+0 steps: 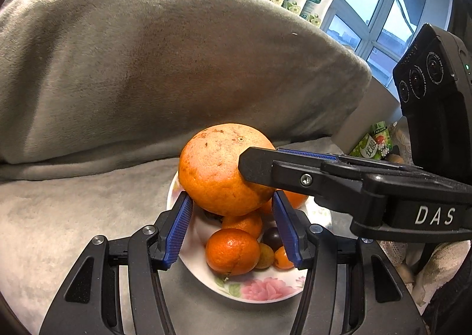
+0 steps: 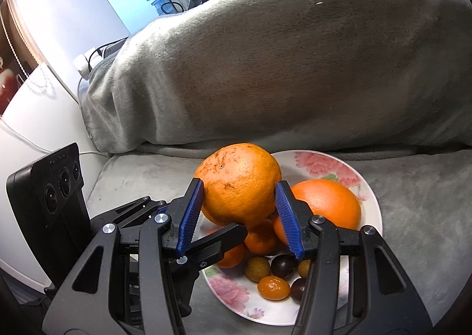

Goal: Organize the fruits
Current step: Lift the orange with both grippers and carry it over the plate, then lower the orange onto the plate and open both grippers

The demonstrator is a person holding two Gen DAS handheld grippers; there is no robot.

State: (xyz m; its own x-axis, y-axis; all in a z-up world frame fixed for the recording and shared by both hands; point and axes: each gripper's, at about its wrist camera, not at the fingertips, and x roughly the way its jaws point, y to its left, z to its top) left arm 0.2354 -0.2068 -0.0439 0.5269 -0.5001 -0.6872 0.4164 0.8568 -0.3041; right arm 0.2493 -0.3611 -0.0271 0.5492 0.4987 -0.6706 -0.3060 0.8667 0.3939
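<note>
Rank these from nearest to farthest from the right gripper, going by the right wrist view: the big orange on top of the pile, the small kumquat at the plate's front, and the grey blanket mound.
1. Big orange, between the right gripper fingers.
2. Kumquat, lower down at the plate's front.
3. Grey blanket mound, behind the plate.

left gripper (image 1: 233, 227): pointing forward and down, blue pads part-spread, jaws either side of big fruit's lower half; contact unclear
right gripper (image 2: 240, 218): angled down, pads flanking the same fruit; grip unclear
crossing: each gripper's black finger shows in the other's view, tips close together
</note>
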